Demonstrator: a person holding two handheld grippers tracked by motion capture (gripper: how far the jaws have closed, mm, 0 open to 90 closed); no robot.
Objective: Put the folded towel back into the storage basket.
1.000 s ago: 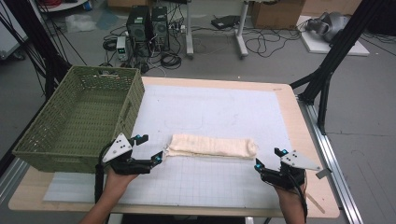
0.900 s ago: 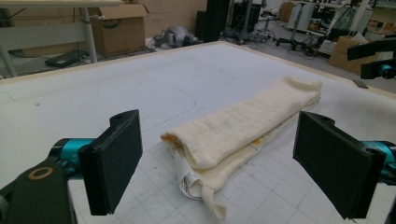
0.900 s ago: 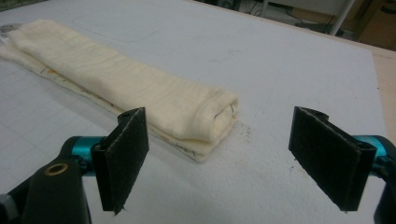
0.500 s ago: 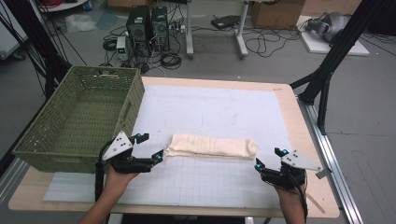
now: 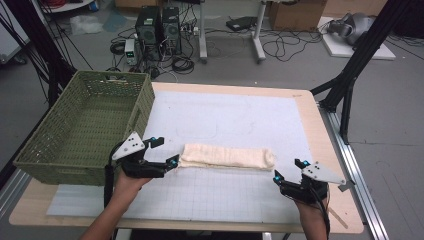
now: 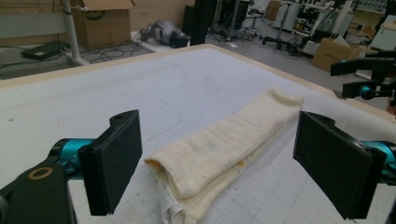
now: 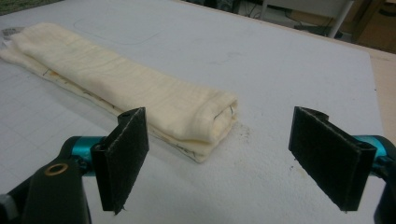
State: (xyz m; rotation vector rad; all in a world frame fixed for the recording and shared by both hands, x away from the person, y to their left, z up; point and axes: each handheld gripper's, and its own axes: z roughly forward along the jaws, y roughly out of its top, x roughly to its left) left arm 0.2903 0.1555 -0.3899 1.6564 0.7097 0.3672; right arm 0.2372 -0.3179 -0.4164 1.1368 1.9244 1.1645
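your folded cream towel (image 5: pixel 227 158) lies lengthwise on the white gridded mat (image 5: pixel 240 120), a little toward 6 o'clock of the table's middle. in the left gripper view its near end runs off the bottom edge, so you can't see where the layers finish; a small white tag peeks out from the underside there, and whatever is printed on it is too small to read. a faint yellowish stain sits along the lower fold. in the right gripper view the far end is cut off at the left edge.

your left gripper (image 5: pixel 166 152) sits at the towel's 9 o'clock end, jaws spread wide either side of that end, not touching it. your right gripper (image 5: pixel 288 170) rests near the 3 o'clock end, a bit toward 5 o'clock, jaws equally wide, clear of the cloth.

the green wicker basket (image 5: pixel 55 150) at 9 o'clock of the mat has nothing visible inside; its near wall hides part of the floor.
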